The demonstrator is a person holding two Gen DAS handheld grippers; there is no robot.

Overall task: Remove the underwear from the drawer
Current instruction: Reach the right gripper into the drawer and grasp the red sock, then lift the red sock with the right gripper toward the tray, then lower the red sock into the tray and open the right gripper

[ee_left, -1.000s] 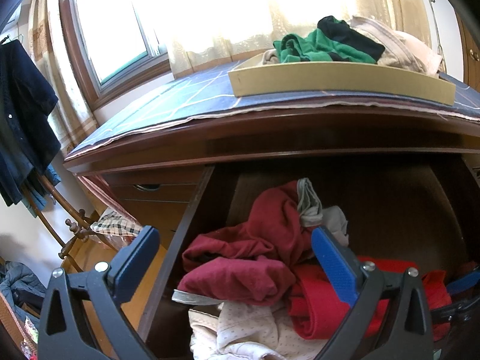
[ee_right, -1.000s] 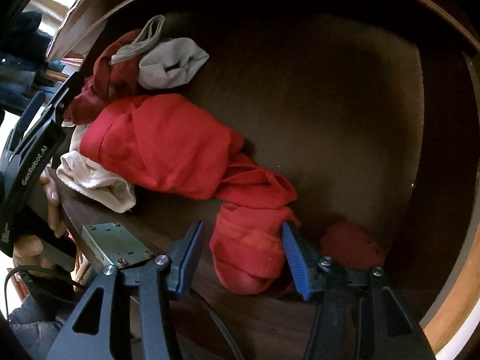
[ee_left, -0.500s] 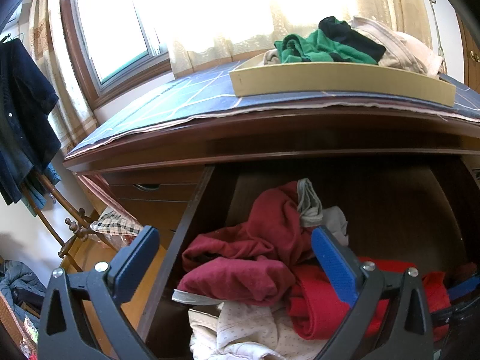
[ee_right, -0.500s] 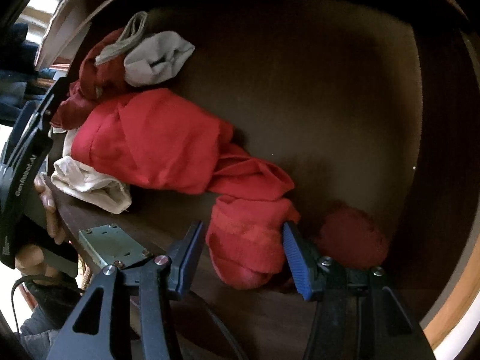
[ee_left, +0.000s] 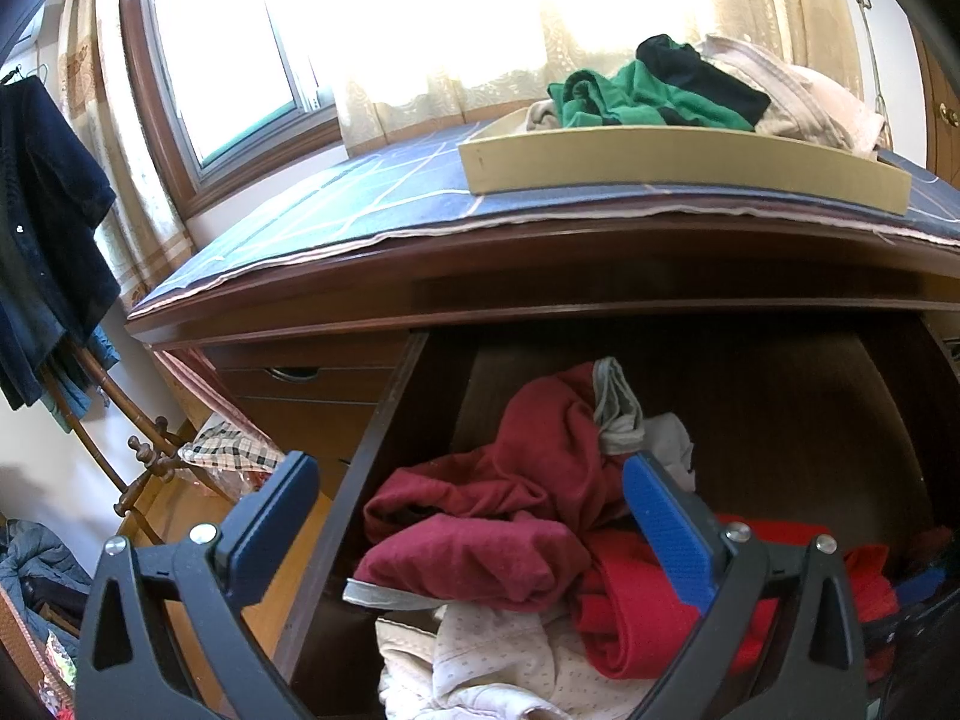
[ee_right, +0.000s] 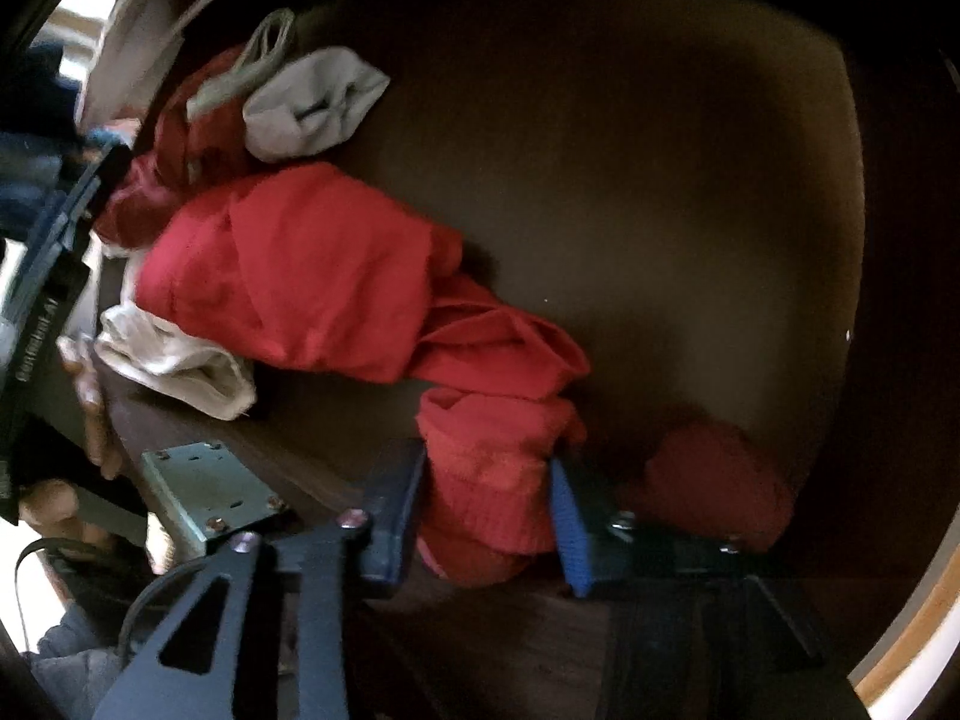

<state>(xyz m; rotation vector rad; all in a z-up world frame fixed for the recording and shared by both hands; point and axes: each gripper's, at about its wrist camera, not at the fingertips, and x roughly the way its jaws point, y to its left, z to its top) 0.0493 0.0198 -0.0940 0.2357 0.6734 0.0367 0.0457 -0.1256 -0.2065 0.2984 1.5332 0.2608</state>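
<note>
The open wooden drawer point(ee_left: 384, 432) holds a heap of underwear: a maroon piece point(ee_left: 480, 552), a bright red one point(ee_left: 636, 624), a white dotted one point(ee_left: 492, 660) and a grey one point(ee_left: 618, 414). My left gripper point(ee_left: 468, 468) hangs open above the drawer's front left, holding nothing. In the right wrist view my right gripper point(ee_right: 486, 480) points down into the drawer. Its jaws have just been closing, and both pads press on a bunched red underwear piece point(ee_right: 486, 450), which joins the larger red garment point(ee_right: 288, 276). A further red bundle point(ee_right: 714, 480) lies to the right.
On the dresser top, a beige tray point(ee_left: 660, 162) carries green, black and pale clothes on a blue checked cloth point(ee_left: 360, 198). Dark clothes point(ee_left: 42, 228) hang at the left. A metal bracket point(ee_right: 204, 492) sits on the drawer front, near a person's hand point(ee_right: 90, 414).
The right gripper's jaws have narrowed onto the red bunch, and the gripper has sunk slightly into the drawer. The left gripper's view is unchanged.
</note>
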